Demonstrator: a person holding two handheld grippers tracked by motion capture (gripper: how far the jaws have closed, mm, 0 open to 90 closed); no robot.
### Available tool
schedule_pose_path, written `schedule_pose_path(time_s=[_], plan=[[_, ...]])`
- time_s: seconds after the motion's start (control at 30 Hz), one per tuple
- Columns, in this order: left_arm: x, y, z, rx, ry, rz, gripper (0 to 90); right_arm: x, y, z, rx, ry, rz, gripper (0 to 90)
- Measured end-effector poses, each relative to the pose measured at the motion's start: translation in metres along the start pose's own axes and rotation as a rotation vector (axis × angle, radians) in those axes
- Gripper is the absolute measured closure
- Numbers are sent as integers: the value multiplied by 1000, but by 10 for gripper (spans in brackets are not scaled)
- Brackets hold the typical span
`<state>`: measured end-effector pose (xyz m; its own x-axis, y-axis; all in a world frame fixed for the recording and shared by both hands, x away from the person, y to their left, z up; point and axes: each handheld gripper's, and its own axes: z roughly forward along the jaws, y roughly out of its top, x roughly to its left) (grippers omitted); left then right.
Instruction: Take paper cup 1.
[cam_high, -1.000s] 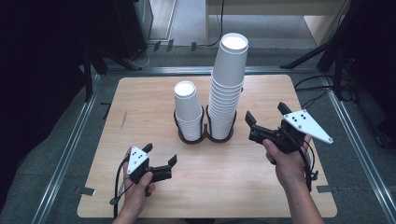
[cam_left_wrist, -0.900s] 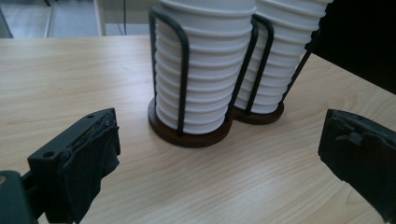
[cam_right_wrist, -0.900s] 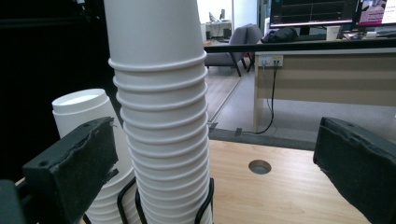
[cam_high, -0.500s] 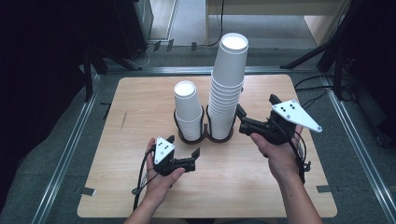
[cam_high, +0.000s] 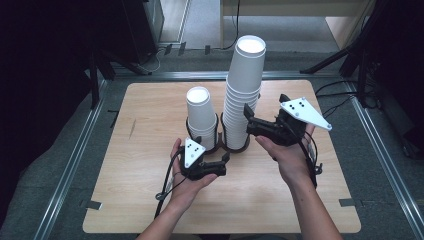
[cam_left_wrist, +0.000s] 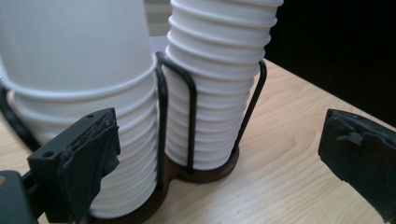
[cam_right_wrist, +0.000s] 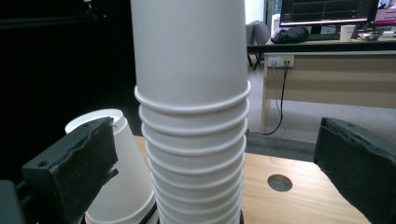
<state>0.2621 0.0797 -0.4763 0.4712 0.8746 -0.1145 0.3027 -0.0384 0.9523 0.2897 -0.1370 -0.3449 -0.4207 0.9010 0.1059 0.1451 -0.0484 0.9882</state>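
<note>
1. Both grippers have closed in on the cup holder since a second ago: the left gripper (cam_high: 226, 159) came up from the near left of the table (cam_high: 150, 200) to the holder's front, and the right gripper (cam_high: 248, 120) slid in from the right to the tall stack.
2. Tall stack of paper cups (cam_high: 243, 95): upside-down white cups, nested, standing in the right ring of the black wire holder (cam_high: 220, 146). Untouched as far as shows.
3. Short stack of paper cups (cam_high: 201, 112): same kind, in the left ring, just beside the tall stack.
4. Left gripper: jaws spread wide, nothing between the pads; in the left gripper view it looks at the holder's base and both stacks from close by.
5. Right gripper: jaws released and wide, the tall stack framed between them in the right gripper view, no contact visible.
6. Progress, by judgement: approach done; no cup gripped or lifted yet. Closing on a cup and pulling it free appears left to do.
</note>
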Motion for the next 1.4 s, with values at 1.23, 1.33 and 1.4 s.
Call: schedule_pose_path(time_s=[1.23, 1.33, 1.4], plan=[[-31, 27, 70, -78, 156, 30, 45, 16, 27, 67, 18, -37, 29, 0], [-33, 30, 74, -82, 165, 27, 48, 16, 25, 75, 25, -61, 31, 0], [-34, 30, 75, -85, 170, 28, 57, 15, 25, 76, 24, -58, 42, 0]])
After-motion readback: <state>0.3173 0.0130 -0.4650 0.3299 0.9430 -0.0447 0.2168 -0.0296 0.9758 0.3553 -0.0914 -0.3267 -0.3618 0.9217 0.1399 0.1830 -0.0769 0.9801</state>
